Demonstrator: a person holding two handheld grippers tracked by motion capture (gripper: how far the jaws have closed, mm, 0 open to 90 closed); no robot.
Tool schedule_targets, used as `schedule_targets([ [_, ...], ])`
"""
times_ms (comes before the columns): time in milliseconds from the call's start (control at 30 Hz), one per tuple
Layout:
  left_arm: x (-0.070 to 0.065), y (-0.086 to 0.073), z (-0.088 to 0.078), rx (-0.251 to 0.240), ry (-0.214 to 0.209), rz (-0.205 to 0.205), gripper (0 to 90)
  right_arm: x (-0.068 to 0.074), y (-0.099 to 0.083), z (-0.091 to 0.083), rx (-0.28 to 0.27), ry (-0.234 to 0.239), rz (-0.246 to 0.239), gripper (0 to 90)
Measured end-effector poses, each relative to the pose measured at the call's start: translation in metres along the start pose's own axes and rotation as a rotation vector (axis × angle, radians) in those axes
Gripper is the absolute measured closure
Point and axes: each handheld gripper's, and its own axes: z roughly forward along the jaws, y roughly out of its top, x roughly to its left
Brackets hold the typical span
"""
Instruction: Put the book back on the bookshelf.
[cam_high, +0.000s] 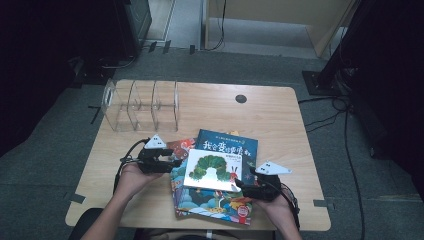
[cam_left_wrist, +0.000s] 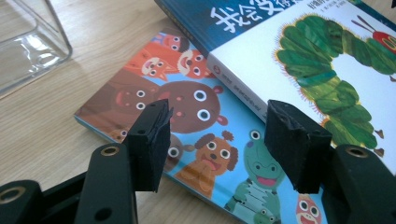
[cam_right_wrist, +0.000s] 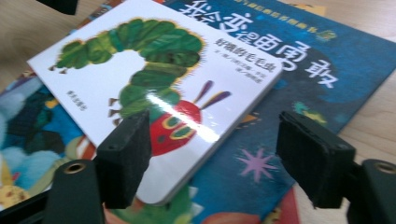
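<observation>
A white caterpillar book (cam_high: 212, 170) (cam_right_wrist: 140, 79) lies on top of a dark blue book (cam_high: 227, 142) (cam_right_wrist: 308, 60) and a colourful animal picture book (cam_high: 210, 205) (cam_left_wrist: 187, 140), in a loose pile at the table's front middle. My left gripper (cam_high: 175, 162) (cam_left_wrist: 219, 112) is at the pile's left edge, open, its jaws above the animal book and beside the white book's spine. My right gripper (cam_high: 240, 184) (cam_right_wrist: 217, 123) is at the white book's near right corner, open. That corner lies between the jaws, and the pads are not pressing on it.
A clear acrylic rack (cam_high: 140, 105) (cam_left_wrist: 28, 42) with several upright dividers stands at the back left of the wooden table (cam_high: 280, 115). A round cable hole (cam_high: 241, 98) sits near the far edge. Cables (cam_high: 345, 135) run along the floor on the right.
</observation>
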Motion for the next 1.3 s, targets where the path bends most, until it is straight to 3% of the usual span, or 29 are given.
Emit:
schedule_targets([
  [133,0.0,0.0,0.003,0.02,-0.002,-0.004,40.4,0.005,0.0,0.001,0.008,0.028,-0.01,22.8],
  [267,0.0,0.0,0.002,0.018,-0.001,0.001,40.6,0.011,-0.002,0.008,0.063,0.061,-0.031,19.5],
  [367,0.0,0.0,0.0,0.001,0.007,0.002,40.1,0.014,-0.004,0.011,0.093,0.05,-0.063,19.6],
  [533,0.0,0.0,-0.001,-0.003,0.014,0.005,38.9,0.015,-0.004,0.015,0.092,0.046,-0.107,18.8],
  [767,0.001,0.0,0.001,0.004,0.012,-0.004,38.6,0.007,-0.005,0.014,0.071,0.025,-0.083,22.8],
  [967,0.003,0.0,-0.001,0.01,0.027,-0.015,38.2,0.0,-0.003,0.014,0.063,0.025,-0.072,29.9],
  [1300,0.0,0.001,0.002,0.019,0.018,-0.014,42.5,-0.012,0.002,0.017,0.048,0.03,-0.058,39.6],
])
